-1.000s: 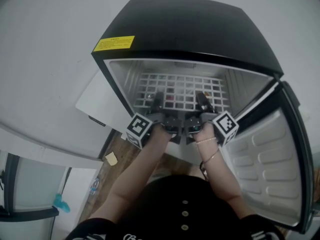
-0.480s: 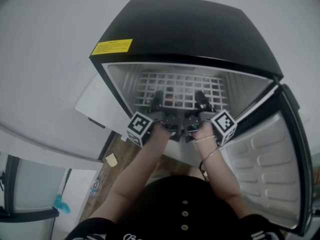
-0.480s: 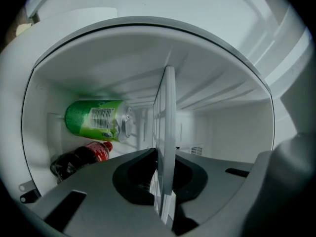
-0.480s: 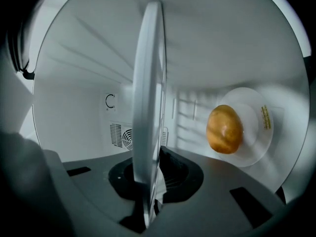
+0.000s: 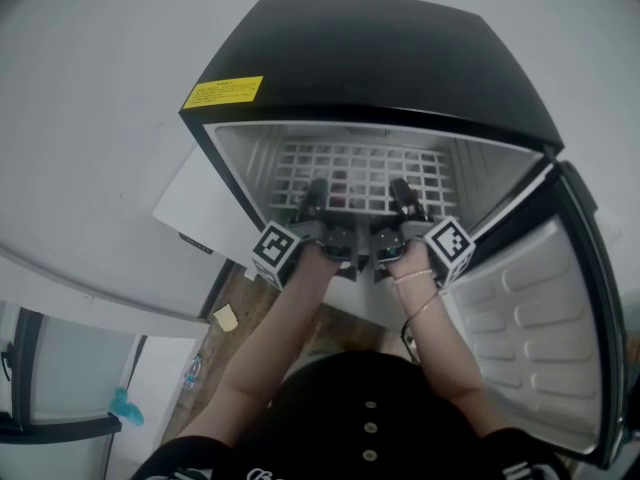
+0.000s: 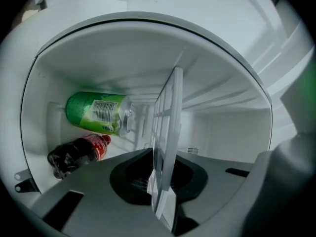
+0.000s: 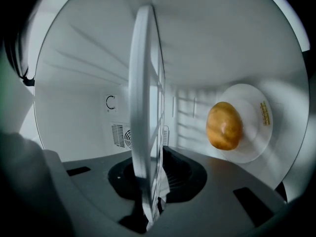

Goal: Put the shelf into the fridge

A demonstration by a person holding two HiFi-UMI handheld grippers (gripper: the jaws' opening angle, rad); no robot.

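The left claw (image 5: 315, 194) and right claw (image 5: 402, 194) each pinch the front edge of the white grid shelf (image 5: 360, 168), which sits level inside the open black fridge (image 5: 370, 58), door (image 5: 540, 338) swung right. A green can (image 6: 98, 112), a dark soda bottle (image 6: 79, 154) and a yellow-brown fruit (image 7: 224, 126) on a plate (image 7: 259, 127) share the compartment

Qty: fridge (image 5: 370, 58) x1, wire shelf (image 5: 365, 173) x1, hand-held grippers (image 5: 313, 196) (image 5: 403, 196) x2, green can (image 6: 98, 112) x1, cola btl (image 6: 79, 154) x1, plate (image 7: 257, 144) x1, yellow fruit (image 7: 224, 126) x1.
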